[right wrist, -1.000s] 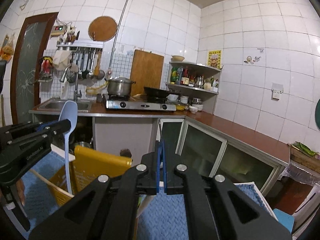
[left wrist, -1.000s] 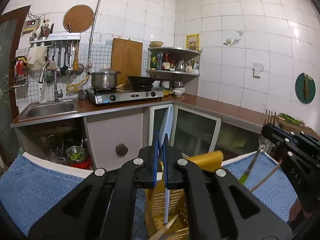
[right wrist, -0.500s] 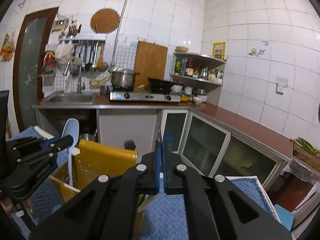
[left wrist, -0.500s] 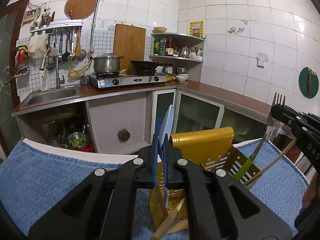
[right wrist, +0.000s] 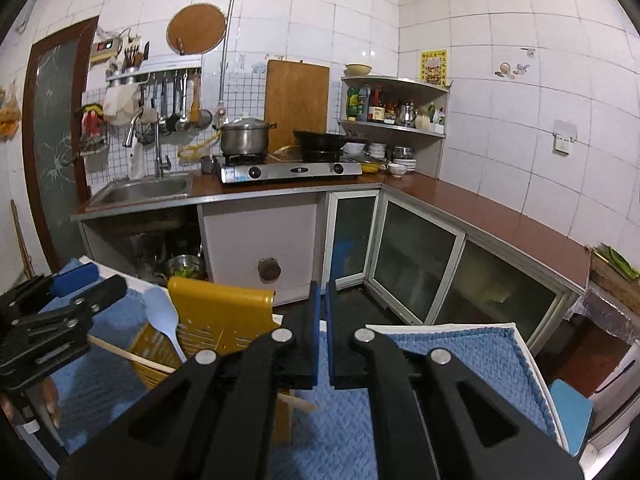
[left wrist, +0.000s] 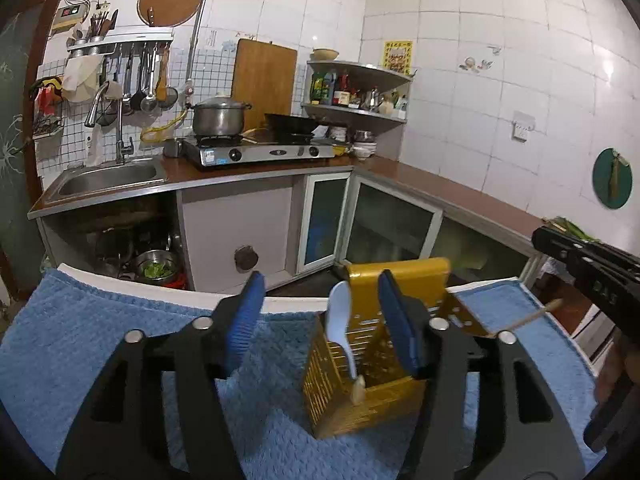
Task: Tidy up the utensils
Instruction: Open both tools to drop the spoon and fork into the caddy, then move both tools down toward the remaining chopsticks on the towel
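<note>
White-tiled walls point(right wrist: 500, 20) (glossy), brown countertop point(right wrist: 500, 216)

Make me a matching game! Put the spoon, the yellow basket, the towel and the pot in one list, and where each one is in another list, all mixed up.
Things:
1. light blue spoon
2. yellow basket
3. blue towel
4. metal pot

Places:
A. on the stove
B. standing on the towel
C. spread over the table
D. leaning inside the basket

Pairs: 1-D, 2-B, 3-C, 4-A
</note>
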